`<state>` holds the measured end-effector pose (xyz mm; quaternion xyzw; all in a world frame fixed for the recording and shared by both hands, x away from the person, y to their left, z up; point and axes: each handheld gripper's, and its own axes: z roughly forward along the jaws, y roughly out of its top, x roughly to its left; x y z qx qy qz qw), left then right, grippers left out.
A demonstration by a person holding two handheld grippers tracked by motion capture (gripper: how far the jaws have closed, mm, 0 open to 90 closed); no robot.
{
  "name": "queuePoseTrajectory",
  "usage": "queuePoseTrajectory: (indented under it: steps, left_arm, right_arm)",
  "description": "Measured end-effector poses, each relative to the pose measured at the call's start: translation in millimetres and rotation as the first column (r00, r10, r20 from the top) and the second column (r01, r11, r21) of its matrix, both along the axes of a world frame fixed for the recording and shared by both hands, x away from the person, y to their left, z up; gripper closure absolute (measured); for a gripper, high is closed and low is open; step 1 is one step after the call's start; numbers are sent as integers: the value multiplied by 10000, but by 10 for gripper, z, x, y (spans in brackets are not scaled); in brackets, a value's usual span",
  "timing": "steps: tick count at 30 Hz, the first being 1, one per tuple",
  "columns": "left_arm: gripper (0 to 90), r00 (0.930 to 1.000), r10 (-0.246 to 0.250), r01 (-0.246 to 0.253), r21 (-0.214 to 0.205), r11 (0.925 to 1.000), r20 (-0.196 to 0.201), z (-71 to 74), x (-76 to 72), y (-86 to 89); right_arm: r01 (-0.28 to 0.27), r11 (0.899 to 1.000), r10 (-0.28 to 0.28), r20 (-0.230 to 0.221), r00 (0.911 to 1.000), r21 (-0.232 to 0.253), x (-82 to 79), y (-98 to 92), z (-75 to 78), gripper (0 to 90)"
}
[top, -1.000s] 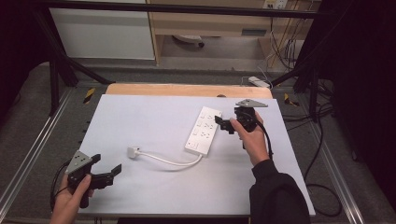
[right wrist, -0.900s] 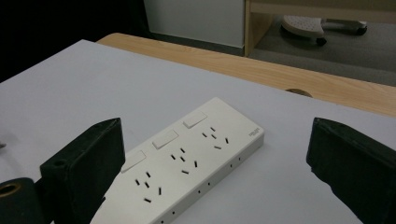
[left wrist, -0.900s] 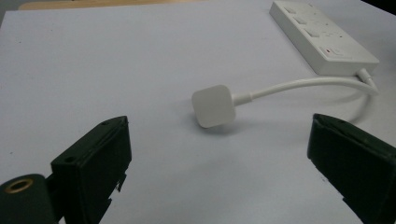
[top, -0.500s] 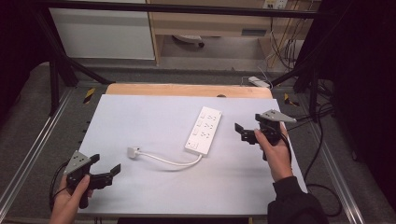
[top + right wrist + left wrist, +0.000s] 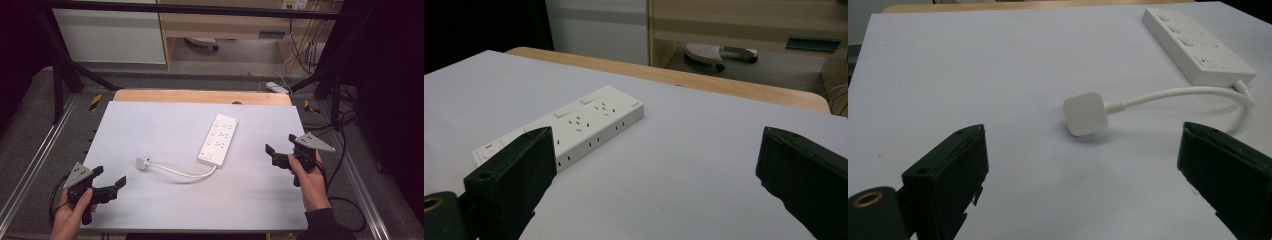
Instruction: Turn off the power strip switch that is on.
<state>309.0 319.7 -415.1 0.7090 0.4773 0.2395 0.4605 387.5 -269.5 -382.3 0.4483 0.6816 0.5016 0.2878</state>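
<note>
Resting apart, both grippers (image 5: 111, 183) (image 5: 271, 153) gape empty

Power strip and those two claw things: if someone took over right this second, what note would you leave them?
Left gripper: open, empty, at the near left corner of the table, aimed at the plug.
Right gripper: open, empty, right of the power strip, apart from it.
Strip lies flat mid-table; its cord curls to the plug, which lies loose on the table.
Done: nothing visibly gripped or plugged in.
Left: probably pick up the plug, steady the strip.
</note>
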Motion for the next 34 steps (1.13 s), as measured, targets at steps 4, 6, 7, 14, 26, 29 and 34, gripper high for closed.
queuePoseTrajectory:
  steps: [4, 6, 7, 14, 26, 29, 34]
  left_arm:
    - [61, 10000, -15, 15, 36, 10000, -17, -1, 0, 0]
    - [60, 10000, -10, 10, 29, 10000, -12, -1, 0, 0]
    - [61, 10000, -11, 11, 33, 10000, -15, -1, 0, -1]
    - [60, 10000, -27, 27, 55, 10000, 10, 0, -1, -3]
    - [61, 10000, -89, 89, 58, 9999, -11, -3, -1, -14]
    - [60, 9999, -110, 110, 64, 9999, -11, -4, 0, -17]
    - [61, 9999, -130, 130, 103, 9999, 28, -5, 0, -28]
  right_arm:
    - [-12, 10000, 12, -51, 10000, 54, -65, -24, -66, 33]
    - [-11, 10000, 11, -106, 9999, 18, -95, -32, -112, 33]
    - [-13, 10000, 13, -115, 9999, -4, -106, -36, -132, 33]
    - [-50, 10000, 49, -243, 9997, -25, -165, -30, -253, 32]
    - [-272, 9994, 263, -475, 9985, -201, -206, 28, -416, 30]
    - [-360, 9991, 348, -551, 9979, -208, -206, 56, -454, 30]
    - [-373, 9985, 339, -853, 9958, -390, -173, 100, -534, 30]
